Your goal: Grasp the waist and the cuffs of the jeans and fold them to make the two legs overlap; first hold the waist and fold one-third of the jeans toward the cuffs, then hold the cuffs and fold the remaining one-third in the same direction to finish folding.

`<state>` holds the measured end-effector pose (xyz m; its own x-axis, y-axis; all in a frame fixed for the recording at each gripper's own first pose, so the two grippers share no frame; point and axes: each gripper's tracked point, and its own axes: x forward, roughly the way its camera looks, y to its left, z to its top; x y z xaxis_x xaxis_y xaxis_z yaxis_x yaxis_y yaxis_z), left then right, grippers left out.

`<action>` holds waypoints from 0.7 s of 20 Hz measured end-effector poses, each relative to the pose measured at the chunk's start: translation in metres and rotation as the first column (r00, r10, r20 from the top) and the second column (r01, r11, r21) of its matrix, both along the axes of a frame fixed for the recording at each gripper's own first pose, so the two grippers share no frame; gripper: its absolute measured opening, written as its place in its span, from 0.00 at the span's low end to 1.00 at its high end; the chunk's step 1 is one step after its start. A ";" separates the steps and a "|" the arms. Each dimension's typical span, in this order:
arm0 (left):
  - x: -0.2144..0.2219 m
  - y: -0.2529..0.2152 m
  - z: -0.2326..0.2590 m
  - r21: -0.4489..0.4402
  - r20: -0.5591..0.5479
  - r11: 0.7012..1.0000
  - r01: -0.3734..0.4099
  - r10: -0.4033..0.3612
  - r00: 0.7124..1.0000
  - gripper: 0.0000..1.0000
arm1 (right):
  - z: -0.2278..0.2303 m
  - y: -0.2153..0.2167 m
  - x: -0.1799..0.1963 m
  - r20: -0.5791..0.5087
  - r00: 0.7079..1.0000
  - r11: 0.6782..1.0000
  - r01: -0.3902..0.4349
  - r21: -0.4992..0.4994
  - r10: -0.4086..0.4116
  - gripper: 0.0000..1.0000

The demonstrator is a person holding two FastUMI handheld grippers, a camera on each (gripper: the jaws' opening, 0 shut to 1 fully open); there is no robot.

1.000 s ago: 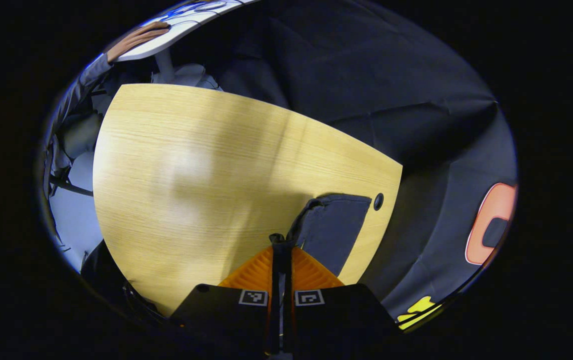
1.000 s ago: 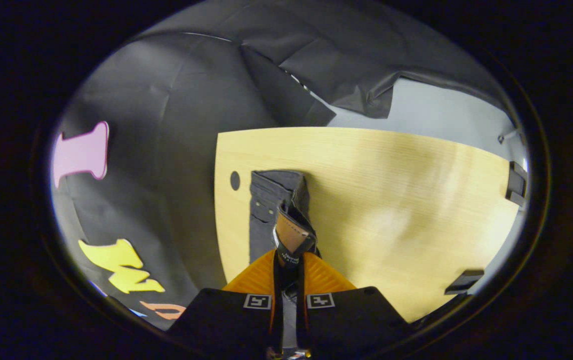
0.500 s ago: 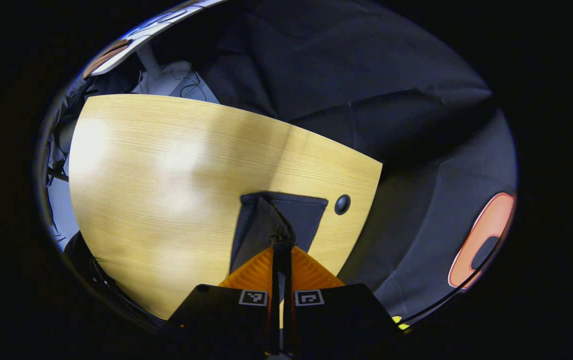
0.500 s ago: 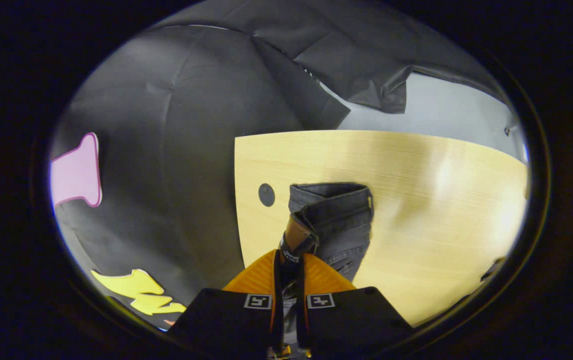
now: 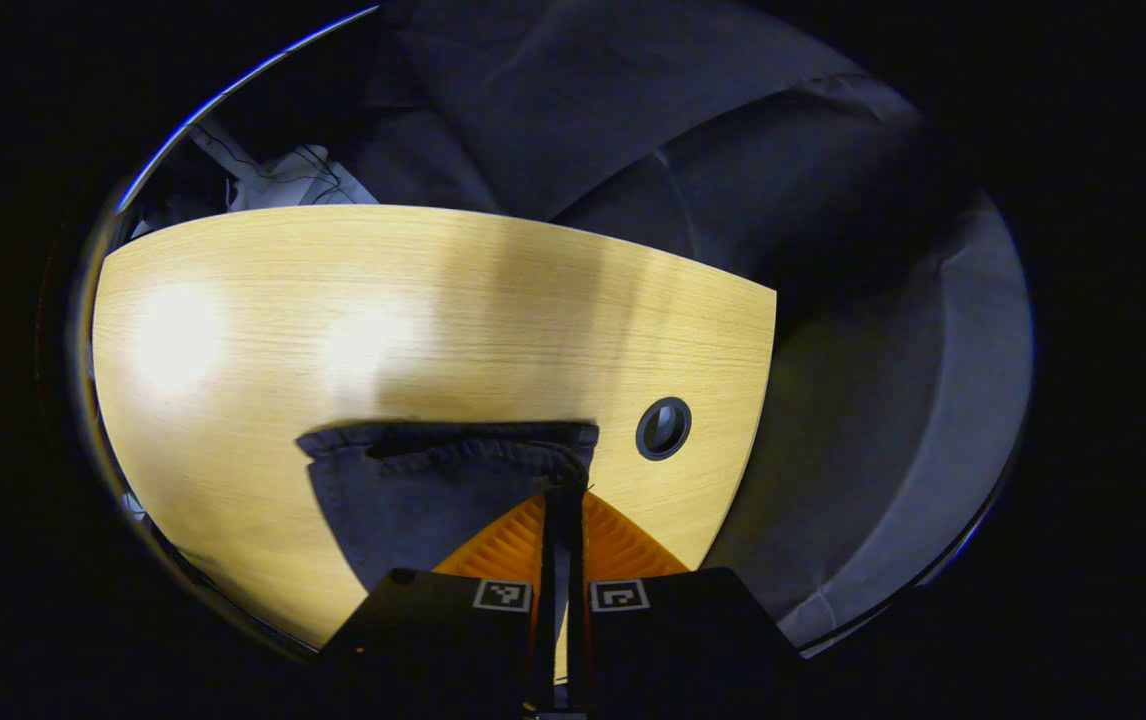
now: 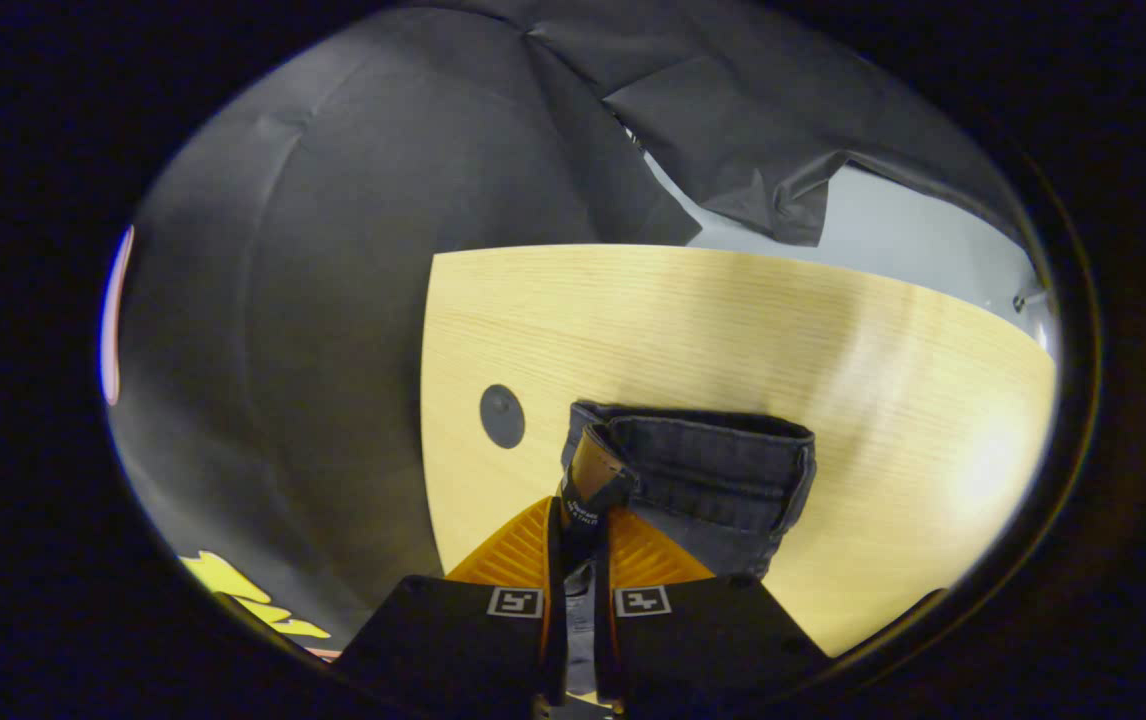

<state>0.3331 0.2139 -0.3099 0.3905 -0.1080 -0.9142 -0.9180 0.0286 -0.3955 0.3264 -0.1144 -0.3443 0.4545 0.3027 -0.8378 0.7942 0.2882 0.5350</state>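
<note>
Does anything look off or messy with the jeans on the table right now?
Nothing stands out. The jeans lie on the wooden table beside its round cable hole. The left gripper pinches one end, the right gripper the waist with its leather patch. No damage shows.

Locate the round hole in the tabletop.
In the right gripper view the hole sits near the table's left edge, just left of the jeans' waistband; in the left gripper view, right of the cuffs.

Bare table (image 5: 283, 300) beyond jeans (image 5: 413, 490); booth wall (image 6: 333, 300) close past table edge.
</note>
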 end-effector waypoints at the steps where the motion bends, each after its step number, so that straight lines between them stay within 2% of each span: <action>1: 0.001 -0.002 -0.012 0.003 -0.029 1.000 0.031 -0.030 0.999 0.13 | -0.003 0.001 0.004 0.005 1.000 1.000 0.000 -0.003 0.000 0.17; 2: 0.003 0.000 -0.016 0.011 -0.036 0.998 0.055 -0.055 0.998 0.16 | -0.004 0.003 0.009 0.016 1.000 1.000 -0.005 -0.007 0.005 0.17; 3: 0.004 -0.002 -0.017 0.022 -0.047 0.997 0.077 -0.076 0.996 0.26 | -0.003 0.003 0.011 0.030 0.999 1.000 -0.012 -0.014 0.012 0.20; 4: 0.004 -0.002 -0.019 0.027 -0.058 0.995 0.100 -0.098 0.993 0.30 | -0.002 0.002 0.010 0.039 0.999 1.000 -0.019 -0.020 0.020 0.28; 5: 0.002 -0.003 -0.017 0.026 -0.069 0.991 0.131 -0.129 0.989 0.37 | 0.000 -0.002 0.010 0.041 0.999 0.999 -0.028 -0.031 0.030 0.31; 6: -0.002 -0.004 -0.016 0.028 -0.089 0.986 0.162 -0.159 0.983 0.38 | 0.001 -0.003 0.011 0.046 0.998 0.998 -0.037 -0.045 0.039 0.40; 7: -0.006 -0.004 -0.014 0.040 -0.111 0.981 0.191 -0.185 0.976 0.41 | 0.005 0.000 0.012 0.058 0.997 0.997 -0.046 -0.058 0.049 0.39; 8: -0.008 -0.001 -0.010 0.063 -0.123 0.976 0.210 -0.201 0.972 0.31 | 0.009 0.000 0.013 0.064 0.996 0.995 -0.060 -0.076 0.065 0.57; 9: -0.007 0.002 -0.003 0.086 -0.128 0.970 0.225 -0.214 0.968 0.54 | 0.010 -0.001 0.011 0.059 0.995 0.991 -0.078 -0.112 0.085 0.78; 10: -0.005 0.003 0.005 0.112 -0.122 0.964 0.242 -0.228 0.966 0.55 | 0.011 0.000 0.011 0.067 0.993 0.986 -0.090 -0.139 0.100 1.00; 11: -0.004 0.003 0.014 0.143 -0.115 0.954 0.264 -0.249 0.962 0.55 | 0.017 0.001 0.011 0.074 0.991 0.983 -0.103 -0.155 0.115 0.89; 12: -0.008 0.000 0.023 0.173 -0.119 0.939 0.296 -0.278 0.953 0.42 | 0.024 0.003 0.008 0.085 0.987 0.979 -0.118 -0.169 0.134 0.96; 13: -0.010 -0.005 0.034 0.194 -0.113 0.922 0.335 -0.319 0.941 0.72 | 0.031 0.004 0.005 0.096 0.982 0.972 -0.140 -0.188 0.160 0.88; 14: -0.012 -0.011 0.047 0.220 -0.101 0.902 0.371 -0.357 0.929 0.58 | 0.040 0.003 0.000 0.106 0.975 0.961 -0.168 -0.220 0.195 0.88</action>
<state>0.3208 0.2025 -0.2629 0.3112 -0.0164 -0.9502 -0.8467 0.4493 -0.2850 0.3261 -0.1114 -0.3042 0.5133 0.2145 -0.8310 0.6486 0.5371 0.5393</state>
